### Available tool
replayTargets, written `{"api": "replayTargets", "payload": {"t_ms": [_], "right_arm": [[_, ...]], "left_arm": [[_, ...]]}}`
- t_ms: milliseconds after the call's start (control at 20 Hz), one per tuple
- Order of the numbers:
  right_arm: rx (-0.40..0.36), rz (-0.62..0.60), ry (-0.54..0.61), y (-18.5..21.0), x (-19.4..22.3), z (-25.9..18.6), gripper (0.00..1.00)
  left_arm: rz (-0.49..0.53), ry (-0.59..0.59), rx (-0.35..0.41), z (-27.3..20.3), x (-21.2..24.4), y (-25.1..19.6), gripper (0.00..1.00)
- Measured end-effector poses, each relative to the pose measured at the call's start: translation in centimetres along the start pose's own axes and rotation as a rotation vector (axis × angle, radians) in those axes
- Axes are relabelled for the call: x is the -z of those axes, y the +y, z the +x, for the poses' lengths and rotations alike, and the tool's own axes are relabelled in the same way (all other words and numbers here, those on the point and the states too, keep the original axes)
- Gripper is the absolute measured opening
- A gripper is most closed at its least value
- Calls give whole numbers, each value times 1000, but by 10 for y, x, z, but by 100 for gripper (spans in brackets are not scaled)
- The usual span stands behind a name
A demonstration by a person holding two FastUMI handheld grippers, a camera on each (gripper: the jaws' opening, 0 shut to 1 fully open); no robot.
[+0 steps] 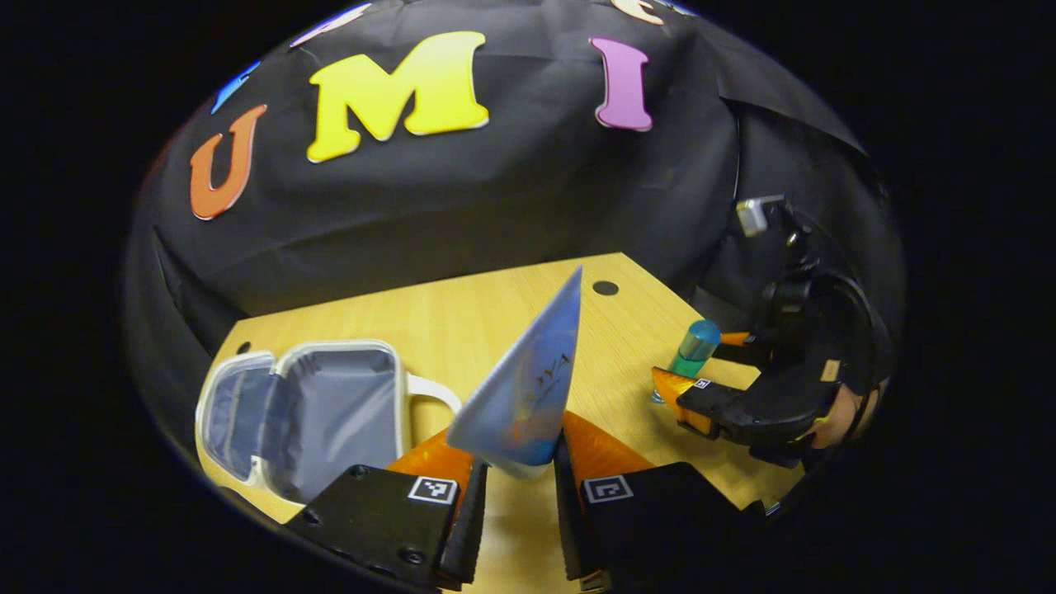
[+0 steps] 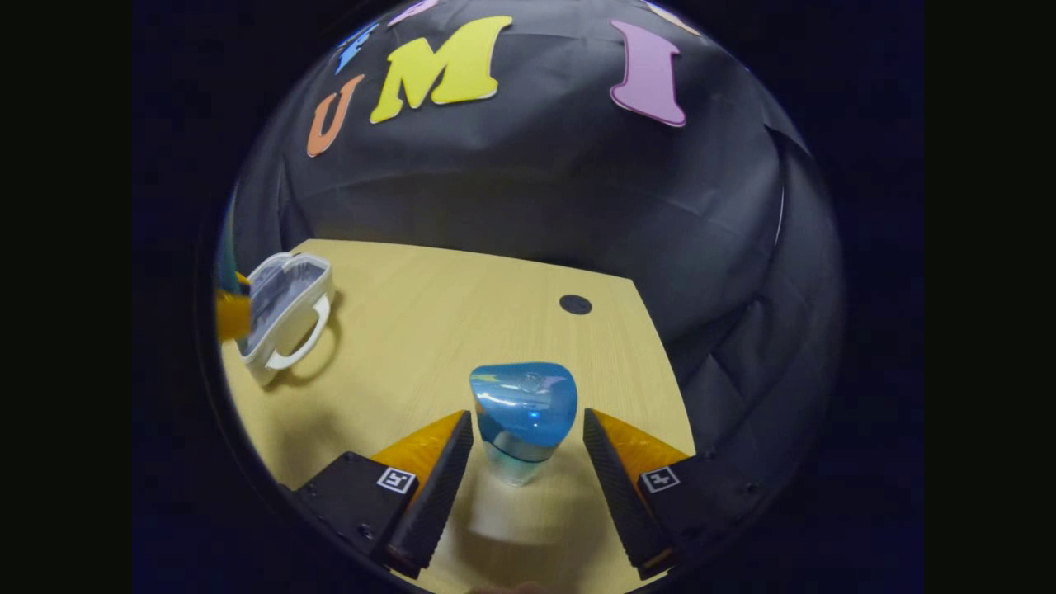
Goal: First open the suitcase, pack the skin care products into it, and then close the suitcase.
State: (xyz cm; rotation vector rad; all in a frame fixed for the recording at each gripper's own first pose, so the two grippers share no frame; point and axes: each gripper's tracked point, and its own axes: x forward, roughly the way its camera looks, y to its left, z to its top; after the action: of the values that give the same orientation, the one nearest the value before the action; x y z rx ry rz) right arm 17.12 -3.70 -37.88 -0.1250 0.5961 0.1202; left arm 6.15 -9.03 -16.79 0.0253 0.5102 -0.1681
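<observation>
Left jaws clenched on tube point(image 1: 524, 388) – right jaws parted around bottle point(image 2: 522, 412) – suitcase point(image 1: 309, 417) open at table edge.

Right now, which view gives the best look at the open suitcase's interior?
The left gripper view: the suitcase lies open on the table to the left of the held tube, its grey lining facing the camera. The right gripper view shows it far off at the left edge, small and side-on, handle toward the camera.
</observation>
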Motion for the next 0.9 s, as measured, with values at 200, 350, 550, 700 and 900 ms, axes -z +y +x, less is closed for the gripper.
{"api": "replayTargets", "payload": {"t_ms": [200,350,550,700,900], "right_arm": [[39,56,18,3,7,7,64],[73,55,24,10,11,0,41],[95,52,-12,29,-4,-43,36],[71,53,-59,61,-32,-88,36],[22,72,-116,117,-71,-140,36]], "left_arm": [[-14,-115,-87,-50,-44,52,41],[-51,-152,-108,-71,-58,88,41],[-66,-172,-105,-81,-56,133,41],[-74,-165,-110,-74,-39,168,41],[-153,-65,-85,-32,11,196,41]]}}
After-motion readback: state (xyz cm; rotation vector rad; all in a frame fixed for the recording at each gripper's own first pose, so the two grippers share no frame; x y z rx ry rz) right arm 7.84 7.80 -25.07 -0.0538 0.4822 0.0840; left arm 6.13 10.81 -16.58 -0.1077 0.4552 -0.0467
